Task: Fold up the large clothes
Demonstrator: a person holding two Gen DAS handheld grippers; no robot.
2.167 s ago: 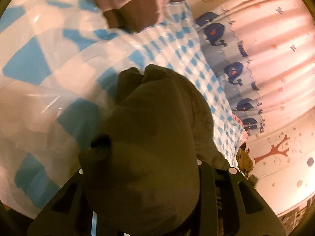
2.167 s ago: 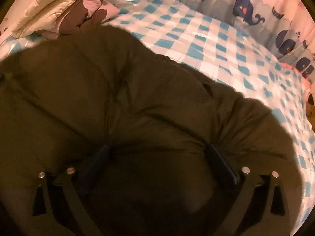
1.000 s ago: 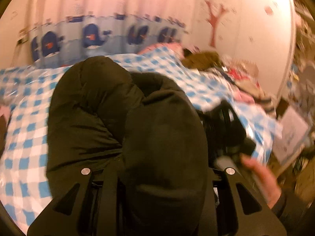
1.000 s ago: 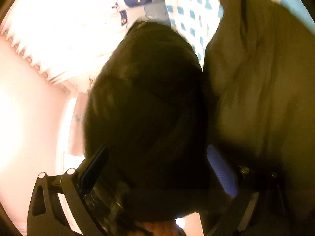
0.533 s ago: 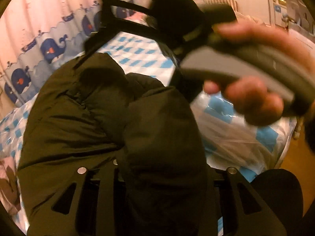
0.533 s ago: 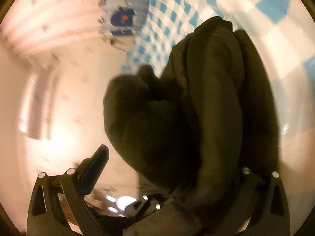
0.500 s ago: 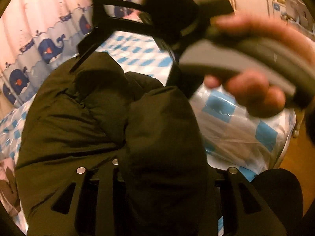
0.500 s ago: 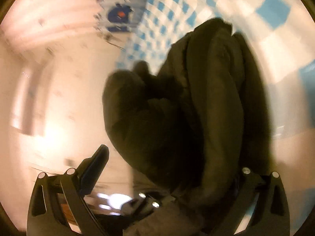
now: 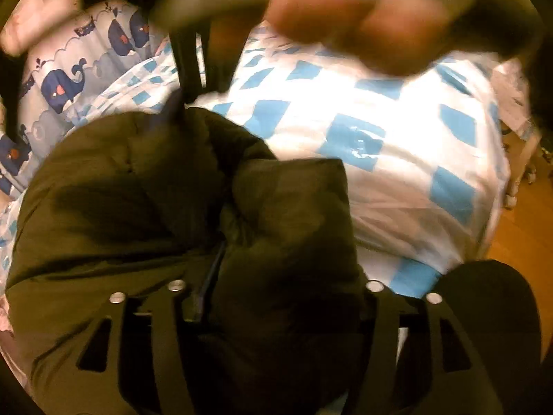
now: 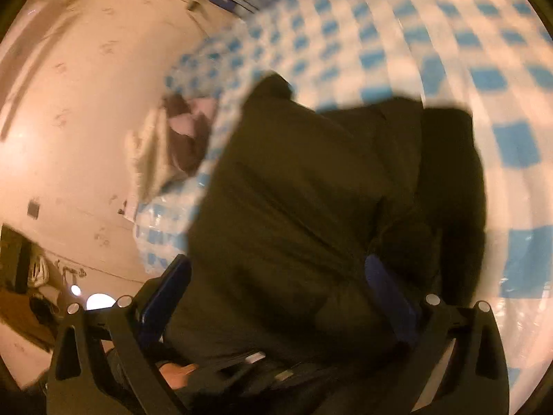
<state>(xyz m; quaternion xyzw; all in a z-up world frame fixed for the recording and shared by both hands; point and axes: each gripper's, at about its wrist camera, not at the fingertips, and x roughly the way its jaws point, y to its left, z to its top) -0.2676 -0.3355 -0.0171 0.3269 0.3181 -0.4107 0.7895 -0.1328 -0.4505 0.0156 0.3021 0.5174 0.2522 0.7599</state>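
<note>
the left gripper [image 9: 276, 297] has a thick fold of the dark olive padded jacket [image 9: 145, 214] bulging up between its jaws, and they are opening; whether the pads press on the cloth cannot be told, since the fabric hides them. the right gripper [image 10: 276, 276] has its jaws spread wide, blue pads [image 10: 387, 290] showing, with the jacket's bulk lying between them; the left pad stands clear of the fabric, so this grip looks released. the jacket sits bunched on the blue and white checked plastic-covered bed sheet [image 9: 408, 145]. above it in the left view a blurred hand [image 9: 352, 24] grips a dark handle. beyond the sheet hangs a whale-printed curtain [image 9: 65, 83], and a crumpled cream and brown garment [image 10: 162, 148] lies by the pink wall [image 10: 86, 86].
</note>
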